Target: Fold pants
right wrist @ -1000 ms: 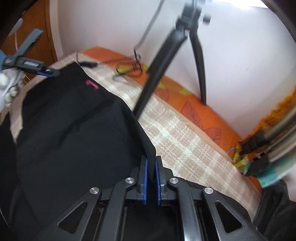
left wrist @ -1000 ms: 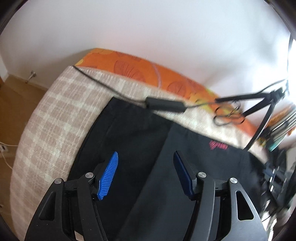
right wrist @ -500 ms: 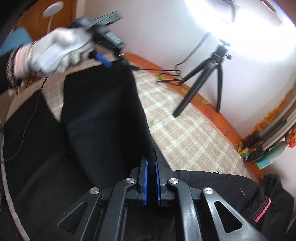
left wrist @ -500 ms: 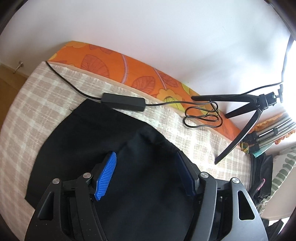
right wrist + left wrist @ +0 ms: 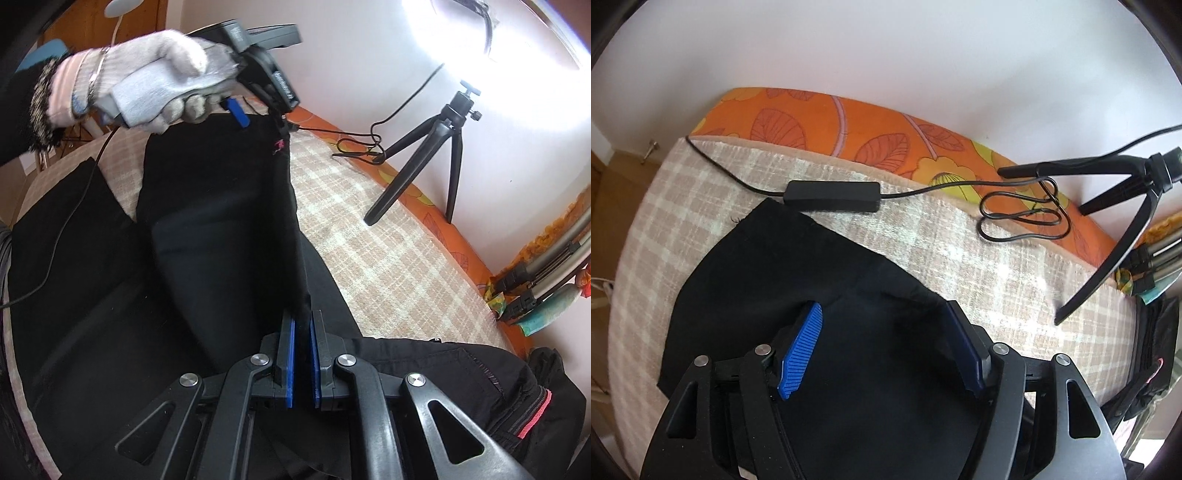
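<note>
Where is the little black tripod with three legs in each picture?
Left wrist view: the small black tripod stands at the far right edge, on the checked beige blanket.
Right wrist view: the tripod stands upper right, under the bright light.
Shared landmark: the looped black cable lying beside the tripod's feet.

- The left tongs (image 5: 882, 345) are a black plastic frame with triangular cut-outs, silver screw heads at the pivots and ribbed blue pads (image 5: 801, 356).
- The right tongs (image 5: 302, 363) have the same black frame, silver screws and blue pads.
- The left hand (image 5: 159, 85) wears a grey knit glove, a thin bracelet, a pale pink cuff and a dark speckled sleeve.
</note>
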Demonstrator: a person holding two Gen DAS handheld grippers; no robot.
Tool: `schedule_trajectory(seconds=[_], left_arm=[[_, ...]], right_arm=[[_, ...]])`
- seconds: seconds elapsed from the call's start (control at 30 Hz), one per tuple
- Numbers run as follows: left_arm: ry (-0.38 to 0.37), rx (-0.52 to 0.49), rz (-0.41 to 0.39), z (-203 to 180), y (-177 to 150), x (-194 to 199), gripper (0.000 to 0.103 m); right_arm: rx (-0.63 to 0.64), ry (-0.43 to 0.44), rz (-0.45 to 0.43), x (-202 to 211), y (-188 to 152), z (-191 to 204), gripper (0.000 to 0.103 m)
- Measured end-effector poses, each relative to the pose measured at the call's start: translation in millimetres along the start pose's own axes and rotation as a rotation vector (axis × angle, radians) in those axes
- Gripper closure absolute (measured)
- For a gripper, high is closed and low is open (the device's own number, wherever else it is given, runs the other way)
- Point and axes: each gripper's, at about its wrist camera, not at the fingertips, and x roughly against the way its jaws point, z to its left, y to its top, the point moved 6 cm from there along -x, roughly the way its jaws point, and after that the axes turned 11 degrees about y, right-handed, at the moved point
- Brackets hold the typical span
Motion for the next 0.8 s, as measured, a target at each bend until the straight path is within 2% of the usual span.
schedule_trajectory(seconds=[0.17,0.27,0.33,0.43,0.53,0.63,0.67,0.7,0.8], left_arm=[[0.046,-0.054,0.023,-6,-6,-6,0.036],[-0.002,-0.025,0.002,-9,-8,2,0.036],[-0.049,-0.028,0.021,-17,-12,4,0.036],[-0.025,-0.095,0.038,-32,-20,-2,0.036],[-0.018,-0.098,0.016,-35,-24,-6,0.039],[-0.031,-0.051,-0.007,-26,-24,-11,0.066],[-0.028,-0.047,-0.014,-22,-25,-12,0.078],[-0.028,-0.044,-0.022,-18,-25,-13,0.087],[-0.046,-0.047,-0.068,-11,-30,-9,0.097]], right_arm=[[0.061,-0.02,0.01,-1,-7,14,0.098],[0.122,-0.023,0.027,-2,-10,27,0.098],[0.139,-0.015,0.04,-5,-14,34,0.098],[0.157,-0.012,0.051,-6,-18,38,0.098],[0.141,-0.014,0.04,-3,-16,34,0.098],[0.136,-0.023,0.032,0,-15,31,0.098],[0.133,-0.024,0.029,1,-16,30,0.098],[0.128,-0.025,0.026,2,-16,29,0.098],[0.101,-0.028,0.011,4,-13,24,0.098]])
